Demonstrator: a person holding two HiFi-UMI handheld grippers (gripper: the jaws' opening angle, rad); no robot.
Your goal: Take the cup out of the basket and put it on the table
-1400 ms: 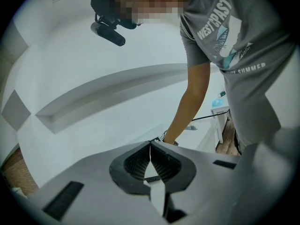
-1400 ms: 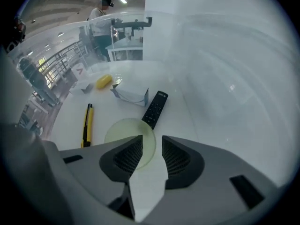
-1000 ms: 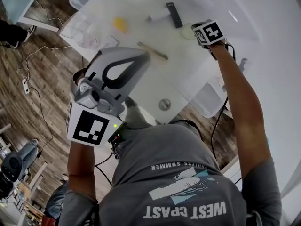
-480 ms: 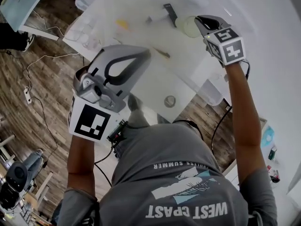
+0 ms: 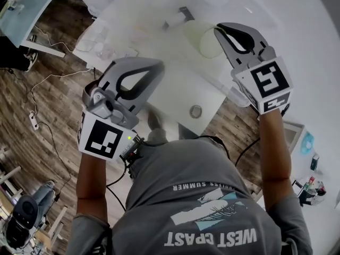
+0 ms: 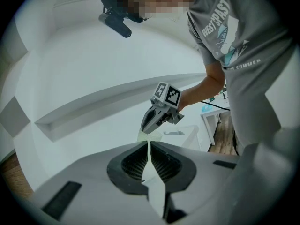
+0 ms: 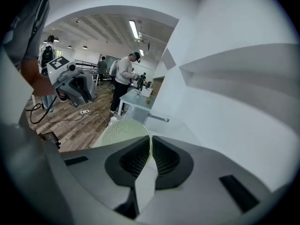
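Left gripper (image 6: 148,149): jaws together, pads meeting, nothing between them. It's held close in front of the person's gray shirt (image 5: 202,195), marker cube toward the body, tips pointing out over the table edge. Right gripper (image 5: 220,31): further out at arm's length, jaws clamped on the thin wall of the cup (image 5: 199,39), with the rim edge running between the pads and the cup body off to the jaws' left. The cup is pale green and translucent, with a dotted texture showing in the right gripper view. It sits in the right gripper's grip over the white table (image 5: 175,89); can't tell if its base touches the top. From the left gripper view the cup hangs just under the right gripper's tips. Also on the table: a round metal fitting (image 5: 195,111) near the edge closest to the person, and a dark bar-shaped item (image 5: 186,13) beyond the cup, apart from it. Clear containers (image 5: 98,41) sit at the table's left side, too blurred to detail. Wood floor (image 5: 42,100) to the left below, with a power strip (image 5: 33,120) and cables on it. Far end of the room in the right gripper view: people standing (image 7: 124,81) by another table under ceiling light strips (image 7: 133,28).
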